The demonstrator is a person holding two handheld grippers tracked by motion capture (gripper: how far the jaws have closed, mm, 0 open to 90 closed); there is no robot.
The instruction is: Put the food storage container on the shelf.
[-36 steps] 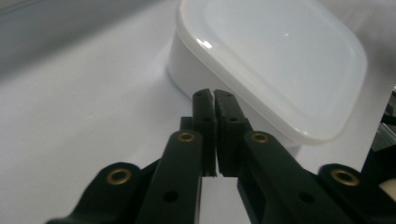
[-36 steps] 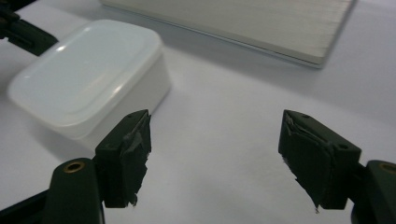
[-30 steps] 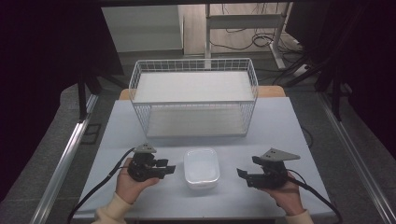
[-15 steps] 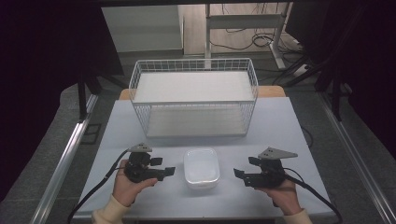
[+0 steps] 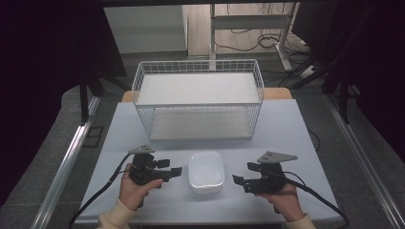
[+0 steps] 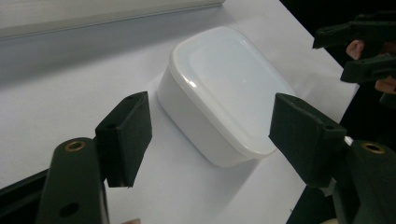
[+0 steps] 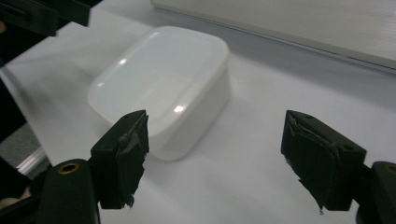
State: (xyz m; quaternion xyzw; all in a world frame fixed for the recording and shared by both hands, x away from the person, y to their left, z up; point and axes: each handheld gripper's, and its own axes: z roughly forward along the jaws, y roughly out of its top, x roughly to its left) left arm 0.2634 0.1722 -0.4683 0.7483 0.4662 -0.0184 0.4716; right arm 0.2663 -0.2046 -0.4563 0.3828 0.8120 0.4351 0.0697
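In the high view a white lidded box (image 5: 206, 171) sits on the pale table (image 5: 286, 124) near its front edge, between the two grippers and touching neither. Behind it, well apart, stands a white wire basket (image 5: 198, 98) across the middle of the table. The left gripper (image 5: 173, 171) is held in the left hand (image 5: 136, 187) just left of the box, jaws pointing toward it; the right gripper (image 5: 237, 180) is held in the right hand (image 5: 282, 202) just right of the box, jaws pointing back at it. A cable (image 5: 95, 198) trails from the left gripper off the front of the table. In the left gripper view the left gripper (image 6: 210, 133) has its jaws spread wide with nothing between the pads; the box (image 6: 224, 88) lies just ahead of them on the table, lid on, and the right gripper (image 6: 362, 51) shows beyond it at the upper right. In the right gripper view the right gripper (image 7: 215, 154) is likewise wide open and empty, its pads ragged at the edges; the box (image 7: 163, 79) lies ahead and to the left of the gap, resting flat on the table.
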